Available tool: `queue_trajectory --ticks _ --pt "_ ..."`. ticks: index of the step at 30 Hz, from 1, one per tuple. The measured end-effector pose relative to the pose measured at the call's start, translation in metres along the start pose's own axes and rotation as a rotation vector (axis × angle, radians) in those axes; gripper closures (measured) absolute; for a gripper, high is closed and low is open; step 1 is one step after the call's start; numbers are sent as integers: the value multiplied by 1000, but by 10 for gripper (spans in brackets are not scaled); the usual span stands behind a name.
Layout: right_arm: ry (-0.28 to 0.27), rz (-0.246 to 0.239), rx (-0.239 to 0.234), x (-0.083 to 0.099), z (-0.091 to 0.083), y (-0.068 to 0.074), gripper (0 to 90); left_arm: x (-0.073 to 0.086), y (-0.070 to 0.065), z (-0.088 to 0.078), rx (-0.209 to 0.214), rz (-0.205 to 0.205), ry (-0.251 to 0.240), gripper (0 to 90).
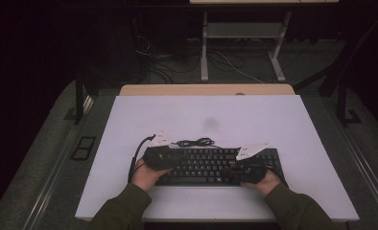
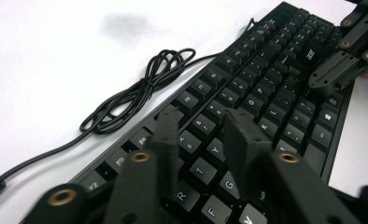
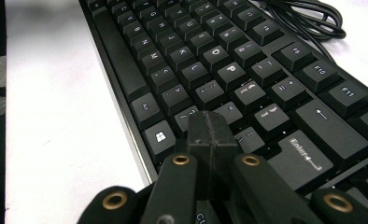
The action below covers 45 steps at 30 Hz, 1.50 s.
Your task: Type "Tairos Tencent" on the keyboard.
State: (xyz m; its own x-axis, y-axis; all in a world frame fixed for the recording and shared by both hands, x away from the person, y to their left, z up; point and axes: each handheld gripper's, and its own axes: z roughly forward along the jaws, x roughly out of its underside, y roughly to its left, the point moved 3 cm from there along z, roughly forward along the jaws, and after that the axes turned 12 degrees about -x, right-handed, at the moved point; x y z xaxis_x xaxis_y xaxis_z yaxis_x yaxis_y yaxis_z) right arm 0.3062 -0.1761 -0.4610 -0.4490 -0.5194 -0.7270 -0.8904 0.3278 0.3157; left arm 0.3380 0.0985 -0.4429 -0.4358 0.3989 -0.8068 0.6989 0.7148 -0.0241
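Tongs on the right (image 3: 211, 140) are clenched empty into one blunt tip for pressing keyboard (image 1: 211, 165) keys, while left tongs (image 2: 203, 133) hover parted, grasping nothing.

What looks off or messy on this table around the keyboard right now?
Little stands out. The keyboard lies flat and square on the white table, keys intact. Its cable sits in a loose tangle behind it. A faint grey smudge marks the table beyond.
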Motion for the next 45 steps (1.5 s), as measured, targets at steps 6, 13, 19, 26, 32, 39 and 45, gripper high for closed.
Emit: queue_trajectory --ticks 6,13,19,26,32,39,45 --pt "-1 0 -1 0 0 0 894 2 -1 2 6 4 28 834" --pt "-2 -1 0 0 0 0 893 4 -2 6 9 9 68 886" --pt "-2 1 -1 0 0 0 893 5 -4 9 7 23 90 885" --pt "-3 1 -1 0 0 0 893 5 -4 10 1 29 99 885" --pt "-3 2 -1 0 0 0 893 6 -5 11 4 19 102 886" --pt "-3 2 -1 0 0 0 893 6 -6 12 1 46 122 886" --pt "-2 1 1 0 0 0 893 4 -7 10 7 20 101 886"
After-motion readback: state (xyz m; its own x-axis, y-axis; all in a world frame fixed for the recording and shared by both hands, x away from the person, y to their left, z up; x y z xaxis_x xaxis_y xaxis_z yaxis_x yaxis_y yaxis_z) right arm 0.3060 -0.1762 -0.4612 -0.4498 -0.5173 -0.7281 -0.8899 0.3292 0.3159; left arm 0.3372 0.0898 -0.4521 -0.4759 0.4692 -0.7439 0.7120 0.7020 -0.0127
